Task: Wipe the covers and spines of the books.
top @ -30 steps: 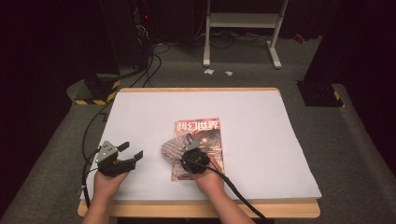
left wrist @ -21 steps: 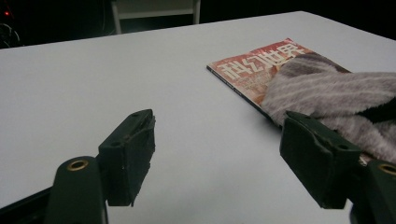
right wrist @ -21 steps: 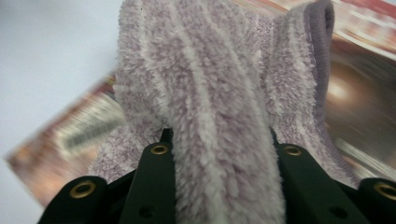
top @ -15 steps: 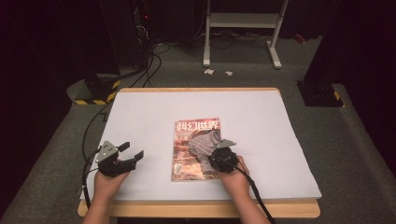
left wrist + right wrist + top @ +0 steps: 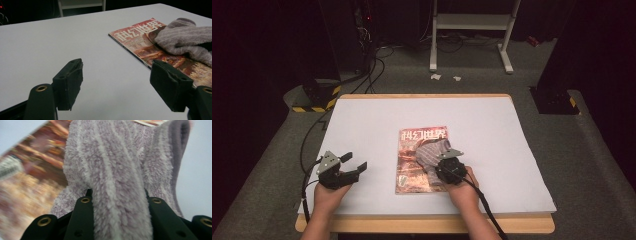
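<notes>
Right gripper view: sock (image 5: 112, 170) in claw (image 5: 117, 202) (clamped).

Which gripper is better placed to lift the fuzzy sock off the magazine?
Right. The right gripper is already shut on the sock, while the left gripper is open, off to the side.

1. The magazine (image 5: 418, 160) is partly covered by the sock (image 5: 432, 154) and the right gripper (image 5: 447, 162) in the high view, so its middle and lower right part cannot be seen.
2. In the left gripper view the magazine (image 5: 147, 45) and the sock (image 5: 185, 37) are cut by the right edge.
3. In the right gripper view the magazine cover (image 5: 27, 177) is blurred; its picture cannot be read.
4. The part of the sock (image 5: 115, 170) between the jaws is hidden by them.
5. The two small pale scraps (image 5: 444, 77) on the floor are too small to tell what they are.
</notes>
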